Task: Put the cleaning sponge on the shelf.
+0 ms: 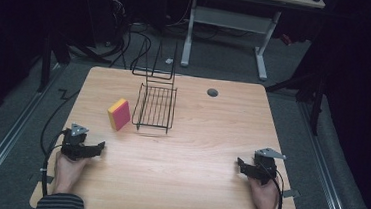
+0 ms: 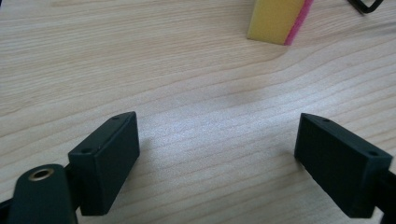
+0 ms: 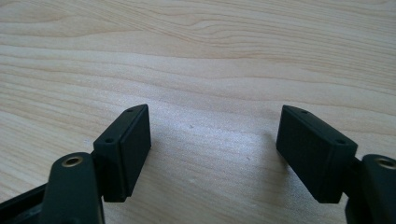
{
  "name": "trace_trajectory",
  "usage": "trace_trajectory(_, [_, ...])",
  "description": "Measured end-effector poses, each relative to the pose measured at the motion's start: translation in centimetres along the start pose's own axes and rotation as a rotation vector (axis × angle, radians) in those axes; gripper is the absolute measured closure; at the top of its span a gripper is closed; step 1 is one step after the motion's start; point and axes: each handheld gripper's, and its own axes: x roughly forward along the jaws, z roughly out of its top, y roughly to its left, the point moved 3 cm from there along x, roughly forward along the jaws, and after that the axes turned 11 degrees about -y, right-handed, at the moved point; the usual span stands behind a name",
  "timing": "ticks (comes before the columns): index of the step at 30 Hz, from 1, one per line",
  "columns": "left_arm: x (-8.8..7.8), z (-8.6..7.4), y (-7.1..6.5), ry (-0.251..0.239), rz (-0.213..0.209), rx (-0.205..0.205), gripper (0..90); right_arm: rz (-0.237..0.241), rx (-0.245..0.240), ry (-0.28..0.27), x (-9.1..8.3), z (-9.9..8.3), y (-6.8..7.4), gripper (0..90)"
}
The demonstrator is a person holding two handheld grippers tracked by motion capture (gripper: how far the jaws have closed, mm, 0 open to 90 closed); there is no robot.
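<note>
Grippers parked at the near edge of the table (image 1: 187, 185), one per hand, both resting low on the wood. Looks like a ready stance: hands well apart, nothing crowded, everything ahead reachable.

Left gripper (image 1: 101, 147): jaws spread wide, nothing between them, just bare wood in its own view (image 2: 217, 140). It points toward the middle of the table, and its own view shows the sponge (image 2: 279, 19) ahead and slightly off to one side, so my read is that's its target.

Right gripper (image 1: 239, 165): jaws also wide apart, empty, bare grain between them (image 3: 212, 135). Aimed inward across the table, nothing close to it. Probably idle or waiting to steady something.

Sponge (image 1: 119, 114): yellow face, pink side, standing tilted on edge on the left half of the table, just beyond the left gripper and near the rack but not touching it as far as I can tell. On edge like that, it offers two flat faces to pinch, an easy grab for a wide-open claw. Soft, so it'll squash a bit.

Rack (image 1: 156, 106): black wire, low basket part facing us with a taller wire frame rising behind it, sitting mid-table toward the far edge. Open top and front, so likely the drop spot for the sponge. Judgement only.

Cable hole (image 1: 212, 92) beyond, to the rack's right. Past the far edge: desk legs (image 1: 261, 55) and loose cables (image 1: 128, 40) on the floor, dim, not relevant.

Nothing gripped yet; next move would be a short reach by the left hand.
</note>
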Motion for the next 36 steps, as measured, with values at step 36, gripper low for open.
trace_trajectory(36, [-3.0,3.3,-3.8,-0.170,-0.136,-0.050,14.4,0.001,0.003,0.001,-0.1,0.0,0.0,26.4])
